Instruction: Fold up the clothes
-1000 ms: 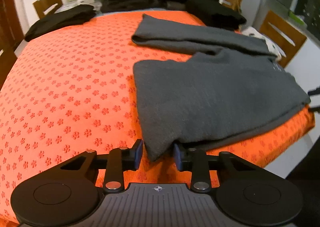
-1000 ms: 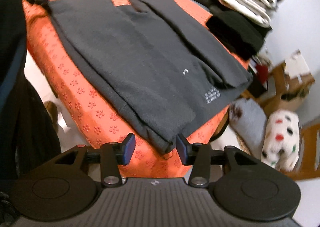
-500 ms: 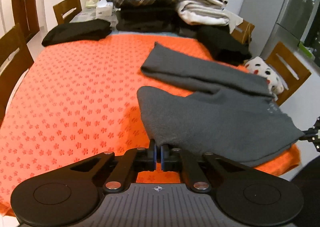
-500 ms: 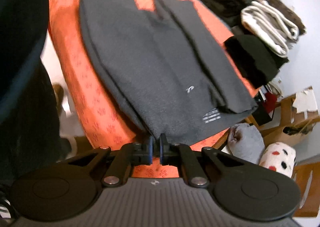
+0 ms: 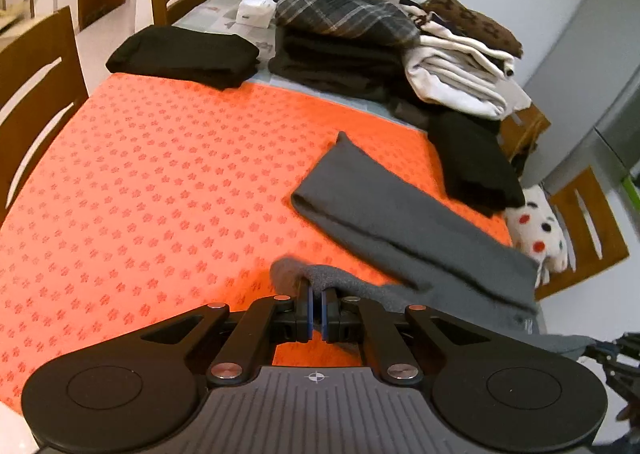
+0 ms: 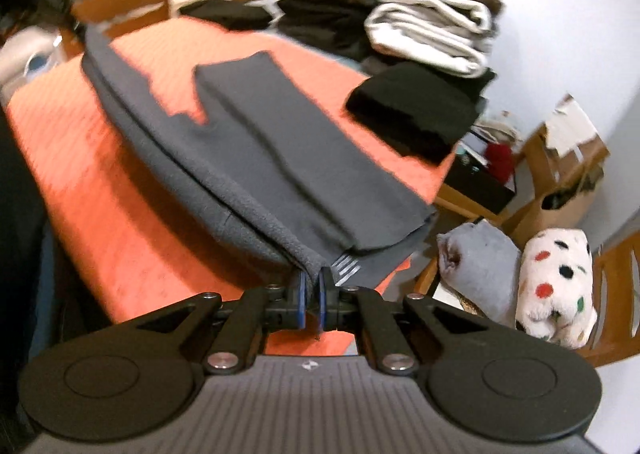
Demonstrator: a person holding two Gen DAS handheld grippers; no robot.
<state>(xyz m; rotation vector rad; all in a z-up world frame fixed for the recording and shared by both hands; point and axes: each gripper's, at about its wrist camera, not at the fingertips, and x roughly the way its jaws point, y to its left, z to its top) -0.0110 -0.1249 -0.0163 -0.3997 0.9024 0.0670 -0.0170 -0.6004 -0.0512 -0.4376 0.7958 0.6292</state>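
Note:
Dark grey trousers (image 5: 384, 221) (image 6: 256, 141) lie on the orange flower-patterned cloth (image 5: 160, 189) of the table. My left gripper (image 5: 318, 312) is shut on a near corner of the lower leg, which is lifted off the cloth and bunched at the pads. My right gripper (image 6: 312, 300) is shut on the waistband corner by the white stripe print (image 6: 346, 266), with the edge raised and curling over. The other leg rests flat, pointing to the back of the table.
Stacks of folded clothes (image 5: 360, 33) (image 6: 424, 25) and a black folded garment (image 5: 188, 55) line the far edge; another black one (image 6: 412, 109) sits at the right. Wooden chairs (image 5: 36, 85) stand around. A spotted plush toy (image 6: 556, 286) lies right of the table.
Both grippers closed on the trousers' near edge, then rose and lifted it off the cloth. The garment's near half now hangs curled between them.

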